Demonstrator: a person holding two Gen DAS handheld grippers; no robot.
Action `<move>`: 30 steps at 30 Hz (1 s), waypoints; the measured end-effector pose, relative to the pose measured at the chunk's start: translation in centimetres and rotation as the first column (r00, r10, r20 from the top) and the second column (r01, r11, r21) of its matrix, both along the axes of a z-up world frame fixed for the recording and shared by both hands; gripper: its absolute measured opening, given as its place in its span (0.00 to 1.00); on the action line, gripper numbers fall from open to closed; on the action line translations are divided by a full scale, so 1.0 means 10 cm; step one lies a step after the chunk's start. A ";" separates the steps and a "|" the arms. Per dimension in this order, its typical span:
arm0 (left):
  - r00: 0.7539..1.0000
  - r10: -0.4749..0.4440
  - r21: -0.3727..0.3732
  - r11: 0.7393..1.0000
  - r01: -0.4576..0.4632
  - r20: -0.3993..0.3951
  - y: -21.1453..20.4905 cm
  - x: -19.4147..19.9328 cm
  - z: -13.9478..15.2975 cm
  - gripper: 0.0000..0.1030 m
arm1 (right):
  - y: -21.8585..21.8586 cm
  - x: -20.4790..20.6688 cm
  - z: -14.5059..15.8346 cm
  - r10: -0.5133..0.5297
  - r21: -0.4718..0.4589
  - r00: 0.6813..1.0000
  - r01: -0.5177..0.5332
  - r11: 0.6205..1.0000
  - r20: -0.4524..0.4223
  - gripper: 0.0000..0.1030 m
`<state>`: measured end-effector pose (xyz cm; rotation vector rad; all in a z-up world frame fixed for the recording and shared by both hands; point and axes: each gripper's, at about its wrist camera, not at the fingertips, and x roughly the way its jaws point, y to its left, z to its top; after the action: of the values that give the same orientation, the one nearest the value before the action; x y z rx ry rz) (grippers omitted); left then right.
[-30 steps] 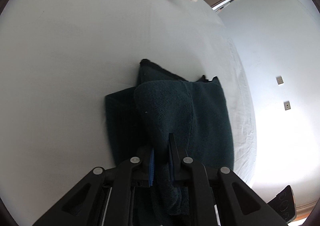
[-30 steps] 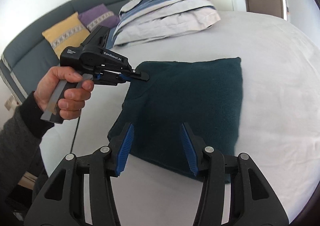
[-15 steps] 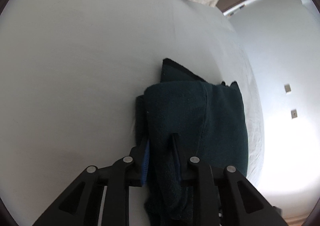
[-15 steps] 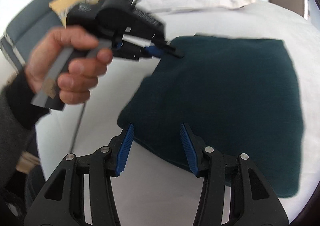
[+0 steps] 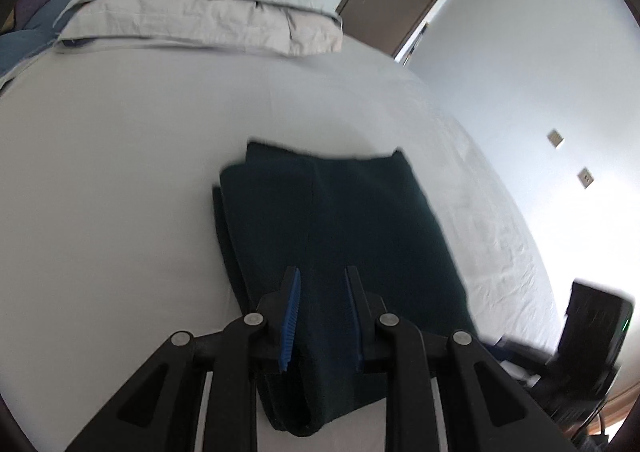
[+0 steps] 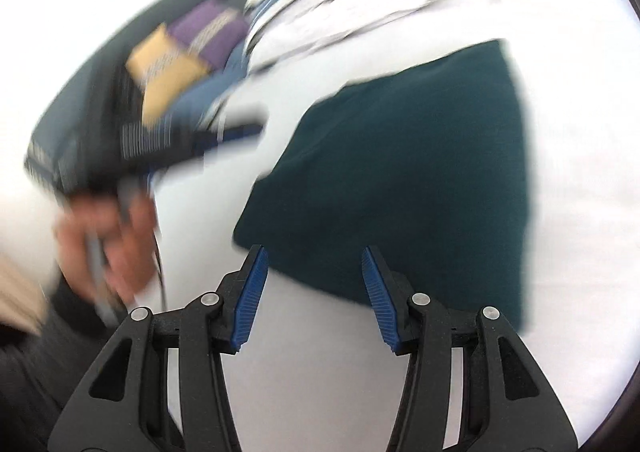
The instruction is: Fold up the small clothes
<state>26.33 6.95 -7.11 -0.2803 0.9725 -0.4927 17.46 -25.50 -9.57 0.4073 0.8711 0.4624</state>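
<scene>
Folded green garment lies on white bed; both grippers' fingers spread.

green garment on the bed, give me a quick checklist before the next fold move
1. Left claw clear of the green garment: ok; the blurred right wrist view shows it beside the cloth, not on it.
2. Right claw open and empty: ok; it is over the garment's near edge.
3. Layers squared up: not ok; under layers stick out along the left edge and far corner in the left wrist view.
4. Bed sheet bare around the garment: ok.
5. Pillow stack apart from the garment: ok.
6. Right wrist view sharp enough to aim: not ok; motion blur.
</scene>
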 end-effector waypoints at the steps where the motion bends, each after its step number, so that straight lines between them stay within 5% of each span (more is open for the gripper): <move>1: 1.000 0.000 0.015 1.000 0.000 -0.016 -0.06 0.01 -0.08 0.22 | -0.11 0.04 -0.02 -0.022 0.021 1.000 0.022 1.000 -0.011 0.47; 3: 0.999 0.029 0.078 0.997 -0.027 -0.023 -0.08 0.01 -0.29 0.16 | -0.26 0.10 -0.14 -0.049 0.045 0.997 0.052 0.998 -0.056 0.47; 6: 0.999 0.035 0.049 0.998 -0.034 -0.014 0.00 -0.01 -0.40 0.13 | -0.44 0.10 -0.46 -0.090 0.053 0.987 0.097 0.994 -0.137 0.39; 9: 0.999 0.006 0.116 0.993 -0.010 0.036 -0.07 -0.05 -0.40 0.13 | -0.58 0.03 -0.59 -0.099 0.140 0.987 0.117 0.983 -0.127 0.32; 16: 0.996 -0.019 0.138 0.990 0.007 0.087 -0.06 -0.05 -0.43 0.13 | -0.55 -0.09 -0.47 -0.063 0.112 0.984 0.083 0.990 -0.168 0.34; 19: 0.994 -0.030 0.171 0.985 0.011 0.108 -0.05 -0.10 -0.37 0.13 | -0.67 -0.15 -0.13 -0.056 0.128 0.989 0.074 0.989 -0.137 0.37; 24: 0.991 0.033 0.197 0.979 -0.057 0.127 0.02 -0.06 -0.26 0.31 | -0.76 0.39 0.35 -0.072 0.197 0.996 0.082 0.977 -0.058 0.37; 30: 0.979 0.110 0.108 0.986 -0.129 0.173 0.05 0.01 0.11 0.31 | -0.35 1.37 0.30 0.018 0.237 0.991 0.014 0.971 -0.135 0.37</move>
<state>26.42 7.43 -5.98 -0.1860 0.8131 -0.3409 31.20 -28.97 -6.53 0.6646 0.9519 0.5480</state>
